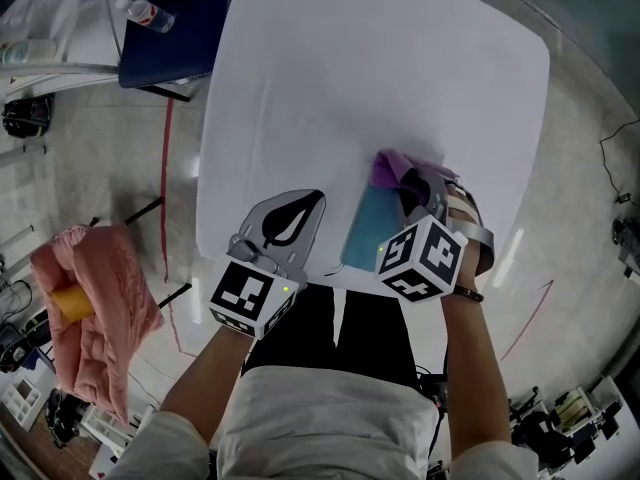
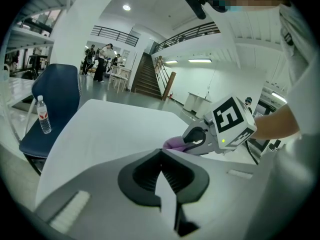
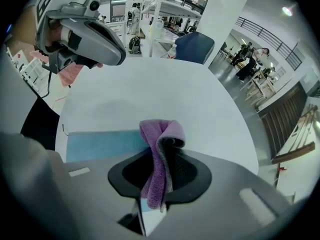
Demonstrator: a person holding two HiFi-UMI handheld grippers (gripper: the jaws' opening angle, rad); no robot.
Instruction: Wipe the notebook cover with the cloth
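My right claw point(image 1: 418, 196) covers the right side of the notebook point(image 1: 366, 230), so I can't tell where that edge lies. The lower end of the cloth point(image 3: 156, 159) drops out of sight between that claw's jaws. Far left of my left claw point(image 2: 161, 153), the label on the bottle point(image 2: 44, 115) is too small to read.

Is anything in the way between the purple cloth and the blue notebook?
Nothing visible is. The cloth, pinched in the right gripper, hangs right at one end of the notebook, which lies on the table. The left gripper is off to the side, holding nothing.
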